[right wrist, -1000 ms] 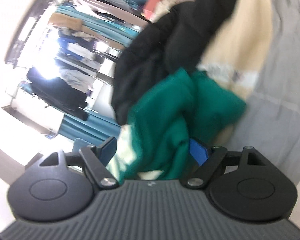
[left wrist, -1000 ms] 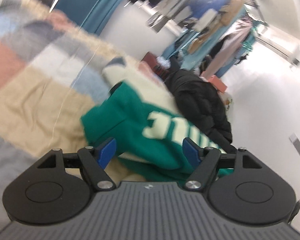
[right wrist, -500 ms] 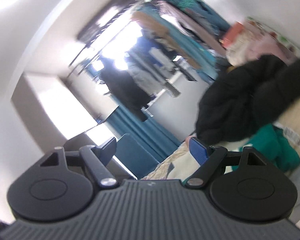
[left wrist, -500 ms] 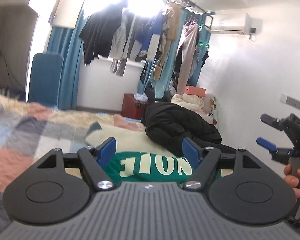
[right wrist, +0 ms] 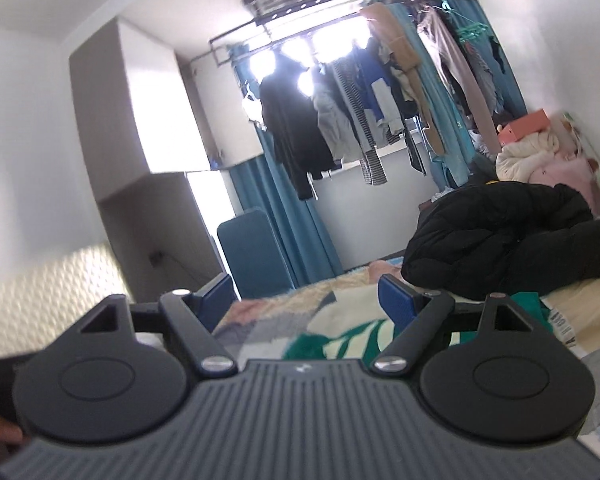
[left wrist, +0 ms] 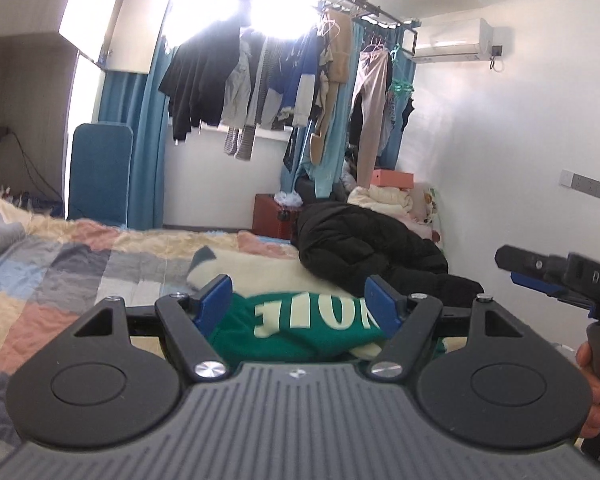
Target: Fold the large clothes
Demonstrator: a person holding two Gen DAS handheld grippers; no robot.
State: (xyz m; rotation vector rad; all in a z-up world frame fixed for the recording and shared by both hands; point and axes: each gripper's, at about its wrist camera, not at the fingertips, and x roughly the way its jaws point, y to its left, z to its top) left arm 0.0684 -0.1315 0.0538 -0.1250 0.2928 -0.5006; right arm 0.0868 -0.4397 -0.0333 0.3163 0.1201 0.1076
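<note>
Green sweatshirt (left wrist: 300, 330) bunched on bed (left wrist: 60, 280), lettering upside-down, long axis crosswise; both grippers' fingers (left wrist: 216, 304) wide, empty.

The left gripper (left wrist: 298, 304) carries a ribbed grey housing, two black rounded plates each with a recessed disc, black linkage arms pinned by silver screws, and blue finger pads (left wrist: 216, 300). The right gripper (right wrist: 306, 302) is built alike, a small white logo on its ribbed top. Seen from the left wrist, its black side bears white letters "DAS".
</note>
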